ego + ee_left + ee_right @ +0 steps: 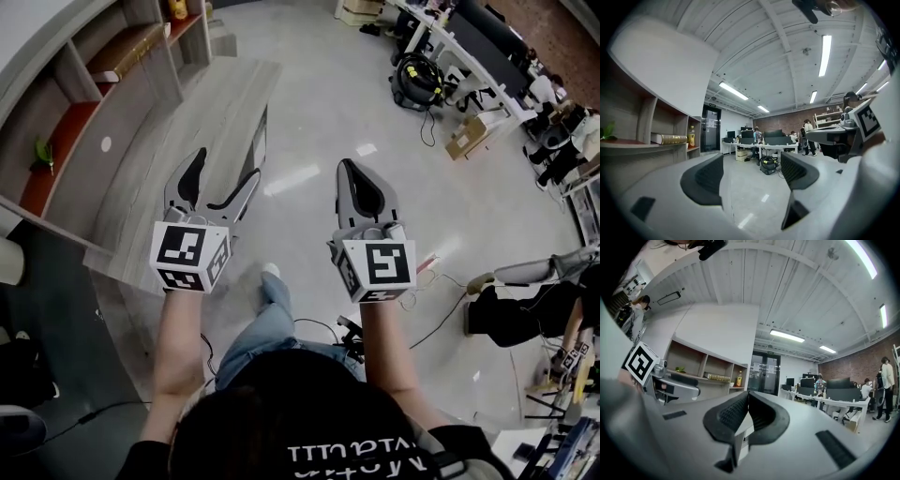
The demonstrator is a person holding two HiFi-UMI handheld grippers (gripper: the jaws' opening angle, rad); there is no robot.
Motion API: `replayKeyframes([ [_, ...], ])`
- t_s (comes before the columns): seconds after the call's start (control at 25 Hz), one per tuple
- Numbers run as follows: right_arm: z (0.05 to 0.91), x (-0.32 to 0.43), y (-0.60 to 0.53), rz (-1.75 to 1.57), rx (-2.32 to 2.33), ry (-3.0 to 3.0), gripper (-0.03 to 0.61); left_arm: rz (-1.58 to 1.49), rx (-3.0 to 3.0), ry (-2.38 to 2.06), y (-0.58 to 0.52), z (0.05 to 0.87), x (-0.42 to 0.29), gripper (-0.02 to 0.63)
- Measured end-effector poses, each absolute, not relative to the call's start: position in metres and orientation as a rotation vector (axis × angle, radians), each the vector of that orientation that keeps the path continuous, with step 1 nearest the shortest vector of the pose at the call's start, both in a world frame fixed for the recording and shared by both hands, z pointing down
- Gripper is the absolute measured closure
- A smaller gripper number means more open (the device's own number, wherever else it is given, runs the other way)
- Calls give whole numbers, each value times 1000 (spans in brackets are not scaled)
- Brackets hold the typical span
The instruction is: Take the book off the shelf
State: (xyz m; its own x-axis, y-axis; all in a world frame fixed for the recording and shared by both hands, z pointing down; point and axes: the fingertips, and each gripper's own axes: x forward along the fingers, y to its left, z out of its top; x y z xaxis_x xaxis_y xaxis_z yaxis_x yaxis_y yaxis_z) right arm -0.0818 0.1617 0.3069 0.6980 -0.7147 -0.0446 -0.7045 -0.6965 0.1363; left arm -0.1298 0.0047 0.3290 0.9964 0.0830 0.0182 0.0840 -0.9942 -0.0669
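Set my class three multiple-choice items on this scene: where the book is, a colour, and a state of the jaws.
1. The book lies: A on the floor; B on the shelf; C on a desk.
2. The plant is: A green; B blue; C white.
3. The right gripper has its jaws: A apart; B on the book; C together.
1 B: it lies flat on a shelf board beside the bottle. 2 A: its leaves are green. 3 C: they meet with nothing between.
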Motion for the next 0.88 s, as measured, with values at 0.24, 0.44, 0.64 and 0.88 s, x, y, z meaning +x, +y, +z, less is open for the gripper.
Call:
replayKeyframes([
  [0.24,313,-14,130,-112,2751,-1200,563,-9,-3106,-37,-33,334,-72,227],
  [0.44,314,44,99,-87,2710,-1255,563,5,-3150,62,-64,334,-23,227],
  [0.64,314,97,53,-89,2657,-1315,563,8,-3180,154,-110,335,24,227],
  [0.88,320,148,10,-89,2611,-1358,563,26,-3193,249,-157,339,69,227],
])
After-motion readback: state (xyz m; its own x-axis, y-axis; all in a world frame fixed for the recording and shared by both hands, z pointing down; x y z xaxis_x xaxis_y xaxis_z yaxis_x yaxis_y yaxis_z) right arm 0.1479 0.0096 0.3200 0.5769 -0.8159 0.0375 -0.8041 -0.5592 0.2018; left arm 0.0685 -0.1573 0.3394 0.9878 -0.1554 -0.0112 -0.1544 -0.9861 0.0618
